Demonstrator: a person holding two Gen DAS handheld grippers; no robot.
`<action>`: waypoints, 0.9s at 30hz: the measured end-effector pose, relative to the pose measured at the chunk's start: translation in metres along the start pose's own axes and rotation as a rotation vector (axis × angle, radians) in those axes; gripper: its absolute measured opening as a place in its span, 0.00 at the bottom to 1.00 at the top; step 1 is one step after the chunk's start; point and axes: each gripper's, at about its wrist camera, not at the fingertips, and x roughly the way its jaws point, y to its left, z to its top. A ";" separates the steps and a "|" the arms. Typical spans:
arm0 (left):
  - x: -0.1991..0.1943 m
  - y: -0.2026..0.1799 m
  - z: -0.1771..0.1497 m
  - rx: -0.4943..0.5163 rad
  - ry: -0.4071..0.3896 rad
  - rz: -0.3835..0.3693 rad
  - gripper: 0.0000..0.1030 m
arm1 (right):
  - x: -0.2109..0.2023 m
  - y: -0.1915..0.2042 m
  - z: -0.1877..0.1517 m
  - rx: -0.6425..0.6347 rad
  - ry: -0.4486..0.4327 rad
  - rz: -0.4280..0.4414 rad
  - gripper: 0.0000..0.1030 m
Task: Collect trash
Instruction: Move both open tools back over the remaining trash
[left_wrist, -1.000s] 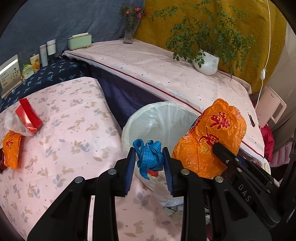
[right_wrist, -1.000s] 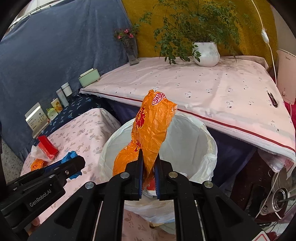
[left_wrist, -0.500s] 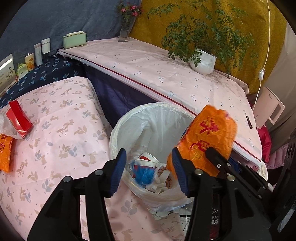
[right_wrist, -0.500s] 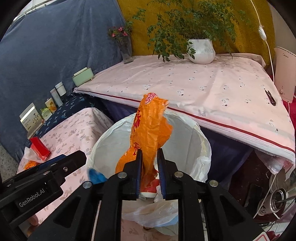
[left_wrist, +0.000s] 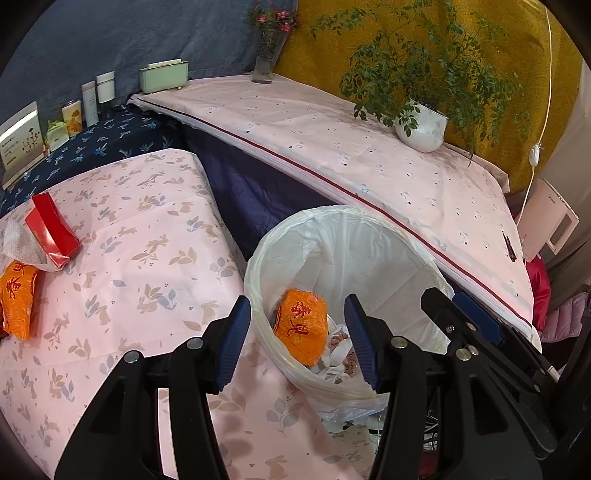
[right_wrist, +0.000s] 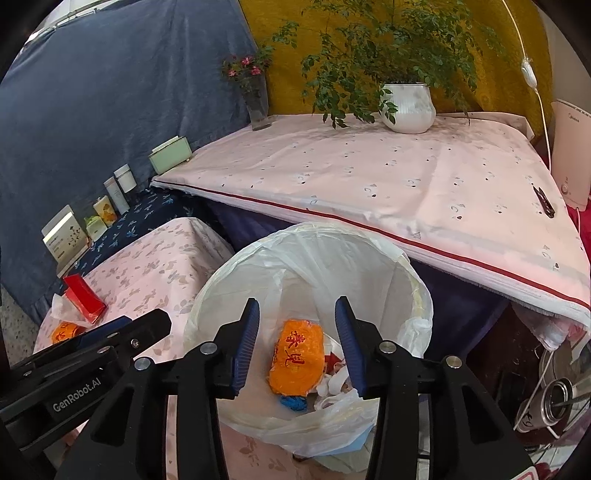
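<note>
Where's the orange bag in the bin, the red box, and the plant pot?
orange bag (right_wrist: 299, 360), right wrist view, middle of its printed face
red box (left_wrist: 51, 230), left wrist view, its long red side
plant pot (right_wrist: 408, 107), right wrist view, its white belly

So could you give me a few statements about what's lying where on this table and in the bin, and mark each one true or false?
1. An orange wrapper lies inside the white-lined bin. True.
2. The right gripper is clamped on that orange wrapper. False: its fingers are opening with nothing between them; the wrapper lies below in the bin.
3. A red box still sits on the floral tablecloth. True.
4. The bin holds nothing but the orange wrapper. False: a blue scrap and white crumpled rubbish lie there too.
5. The left gripper holds a blue scrap. False: its fingers are empty.
6. A second orange wrapper lies on the table near the red box. True.
</note>
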 end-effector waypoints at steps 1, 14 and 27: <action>-0.002 0.002 0.000 -0.003 -0.003 0.003 0.49 | -0.001 0.002 -0.001 -0.003 0.000 0.002 0.42; -0.021 0.039 -0.004 -0.066 -0.031 0.051 0.49 | -0.009 0.031 -0.006 -0.047 -0.001 0.033 0.49; -0.046 0.099 -0.015 -0.165 -0.062 0.112 0.56 | -0.012 0.083 -0.020 -0.119 0.021 0.082 0.51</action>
